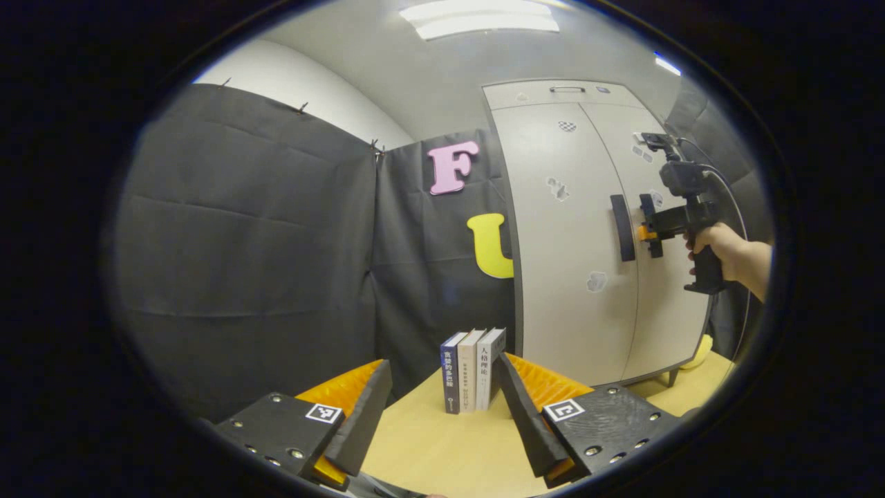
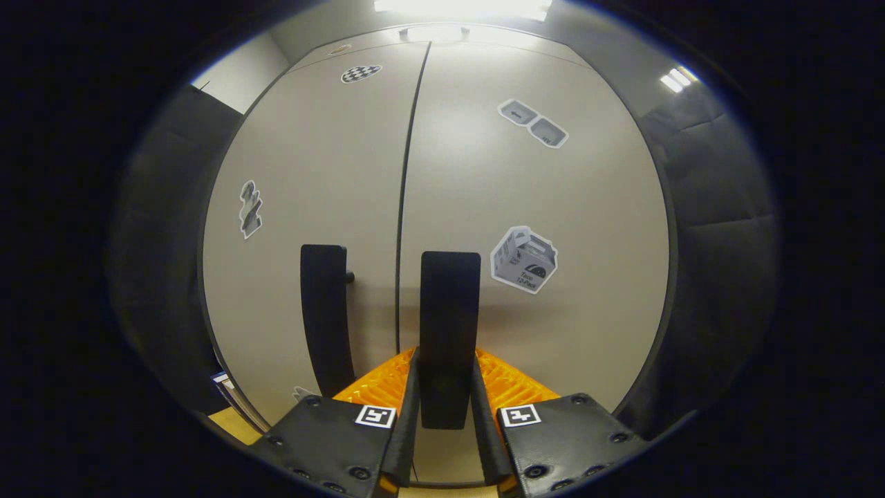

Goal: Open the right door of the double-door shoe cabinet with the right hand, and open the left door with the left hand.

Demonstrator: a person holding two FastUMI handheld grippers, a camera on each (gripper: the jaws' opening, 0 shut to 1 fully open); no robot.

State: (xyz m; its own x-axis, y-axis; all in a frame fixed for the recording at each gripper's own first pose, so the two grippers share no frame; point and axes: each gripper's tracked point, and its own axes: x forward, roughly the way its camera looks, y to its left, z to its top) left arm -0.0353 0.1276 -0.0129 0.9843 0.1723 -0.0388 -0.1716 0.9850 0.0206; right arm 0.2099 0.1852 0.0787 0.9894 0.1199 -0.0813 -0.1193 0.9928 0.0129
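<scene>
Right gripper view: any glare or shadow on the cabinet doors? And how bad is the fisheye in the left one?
Right gripper view: ceiling light blown out at the top, soft sheen on the right door, faint shadow beside the right handle held by the right gripper. Left gripper view: strong barrel distortion, cabinet edges bow; books stay sharp.

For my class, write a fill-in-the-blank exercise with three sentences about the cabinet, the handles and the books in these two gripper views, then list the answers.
1. The right gripper has its jaws closed on the handle of the ______ door of the cabinet.
2. The left gripper hangs over the table with its jaws ______.
3. Beside the cabinet, ______ books stand upright on the table.

Answers: right; open; three
</scene>
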